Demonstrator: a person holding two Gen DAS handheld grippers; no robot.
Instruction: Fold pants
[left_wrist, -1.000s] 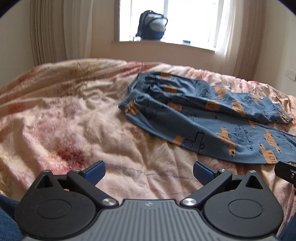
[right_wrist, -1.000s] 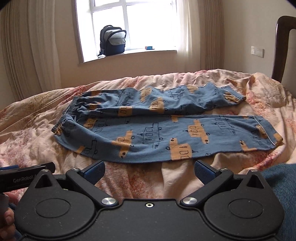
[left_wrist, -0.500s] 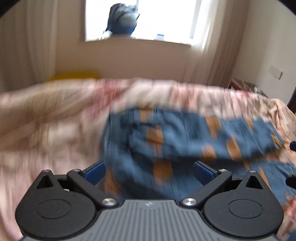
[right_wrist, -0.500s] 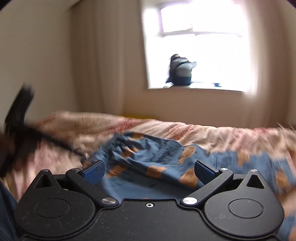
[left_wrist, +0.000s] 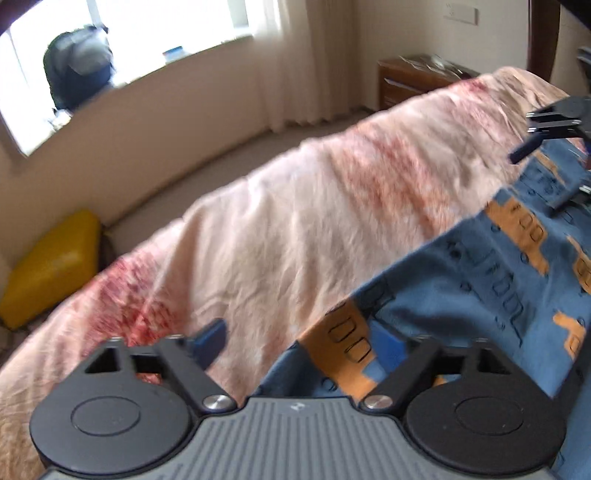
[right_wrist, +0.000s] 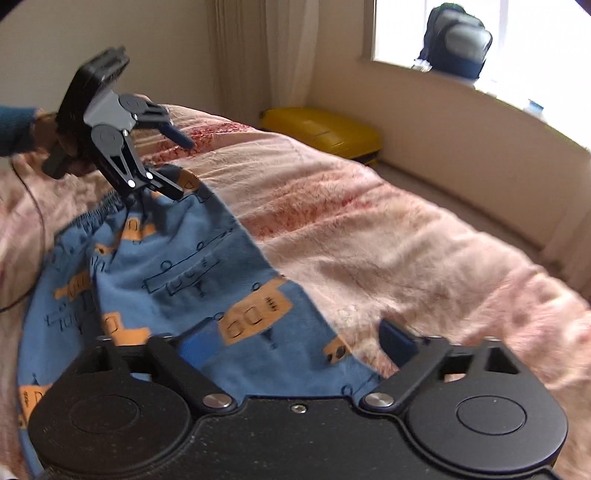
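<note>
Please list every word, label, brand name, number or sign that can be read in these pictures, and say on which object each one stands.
No text can be read in either view.
left gripper: a small pale mark on its grey body, too small to read.
pants: only drawn orange and outlined vehicles, no letters.
wall plate: blank or too blurred to tell.
backpack: no legible label.

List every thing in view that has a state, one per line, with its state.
pants: spread flat on the blanket, unfolded
left gripper: open, at the waistband end
right gripper: open, over the far edge of the pants
blanket: wrinkled
backpack: upright on the windowsill
</note>
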